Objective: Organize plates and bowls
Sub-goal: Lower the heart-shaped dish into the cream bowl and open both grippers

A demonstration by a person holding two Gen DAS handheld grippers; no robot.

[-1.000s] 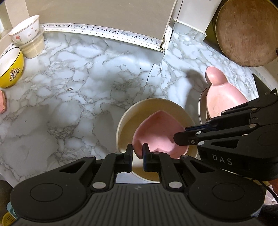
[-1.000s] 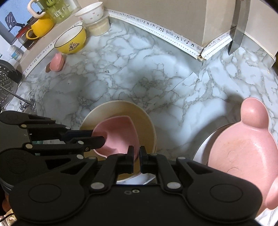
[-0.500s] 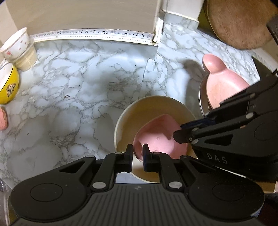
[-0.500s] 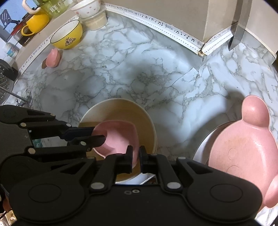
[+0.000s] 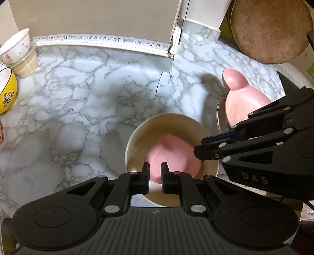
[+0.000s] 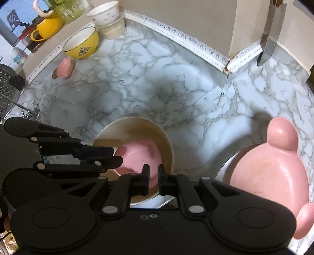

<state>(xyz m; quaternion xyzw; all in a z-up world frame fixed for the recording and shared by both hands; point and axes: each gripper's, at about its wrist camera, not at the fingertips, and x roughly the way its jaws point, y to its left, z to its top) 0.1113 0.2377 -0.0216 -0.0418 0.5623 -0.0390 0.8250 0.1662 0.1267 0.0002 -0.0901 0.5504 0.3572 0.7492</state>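
1. Left tongs [image 5: 155,172] clamp the pink bowl's [image 5: 172,155] near rim.
2. Right tongs [image 6: 152,176] grip its rim too.
3. Pink bowl sits inside the beige bowl [image 5: 157,129] on the desk [image 5: 78,102].

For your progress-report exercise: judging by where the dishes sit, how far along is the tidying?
Done: pink bear plate rests on a metal plate. In hand: both tongs, left and right, clamp the pink heart bowl inside the beige bowl. Left: the yellow bowl and white bowl stand apart.
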